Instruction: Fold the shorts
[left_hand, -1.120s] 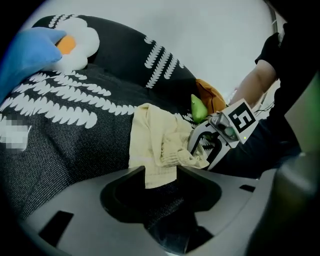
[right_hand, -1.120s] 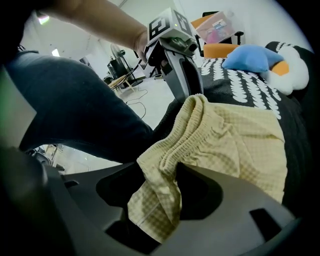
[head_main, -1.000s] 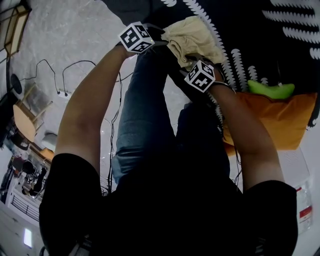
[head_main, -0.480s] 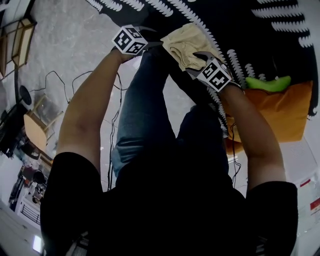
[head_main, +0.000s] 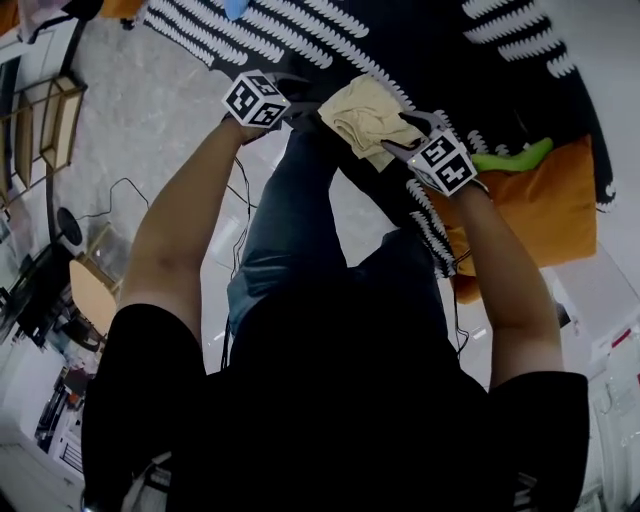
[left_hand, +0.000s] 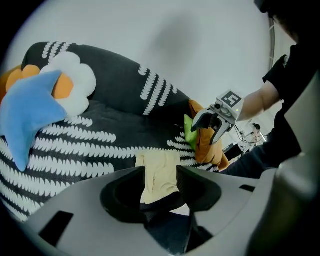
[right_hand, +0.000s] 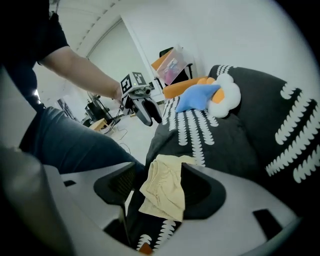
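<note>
Patterned cover (head_main: 480, 70), shorts (head_main: 362, 112) between left gripper (head_main: 292, 95) and right gripper (head_main: 405, 135)

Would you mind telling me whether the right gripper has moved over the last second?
Yes: the right gripper has drawn rightwards, away from the shorts toward the green toy.
</note>
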